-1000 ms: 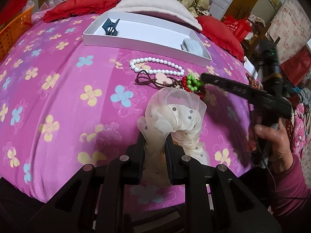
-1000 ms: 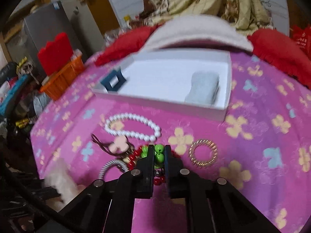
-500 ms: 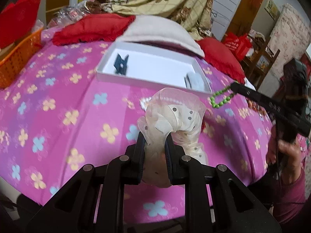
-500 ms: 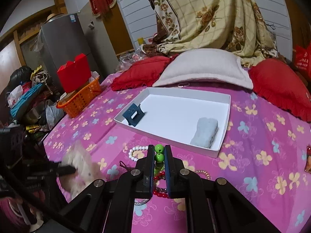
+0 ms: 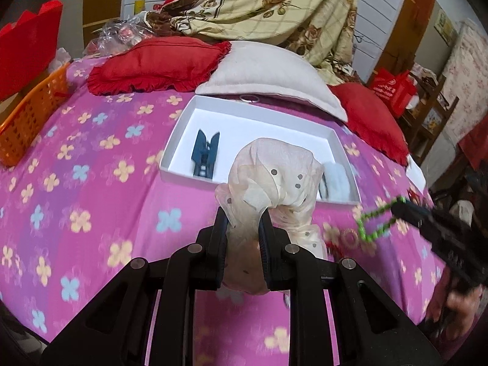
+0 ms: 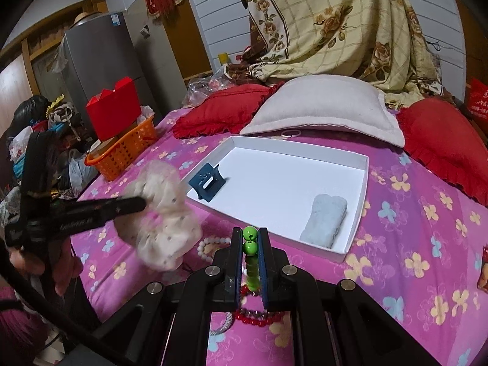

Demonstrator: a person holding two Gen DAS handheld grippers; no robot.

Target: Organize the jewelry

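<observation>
A cream dotted scrunchie (image 5: 274, 177) is clamped between the narrow jaws of the left gripper (image 5: 243, 222), raised above the bed (image 5: 91, 183) just before the near edge of the white box (image 6: 353, 235). A green bead bracelet (image 6: 250, 244) is pinched in the right gripper (image 6: 250, 241), near the box's near edge. A blue hair clip (image 6: 207, 183) lies in the box's left corner.

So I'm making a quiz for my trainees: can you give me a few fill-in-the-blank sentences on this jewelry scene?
1. The left gripper is shut on a cream dotted ____.
2. The right gripper pinches a string of ____ beads.
3. Inside the white box lie a light blue cloth roll and a dark blue ____.
4. The orange basket holds a ____ box.

Missing words: scrunchie; green; hair clip; red
</observation>
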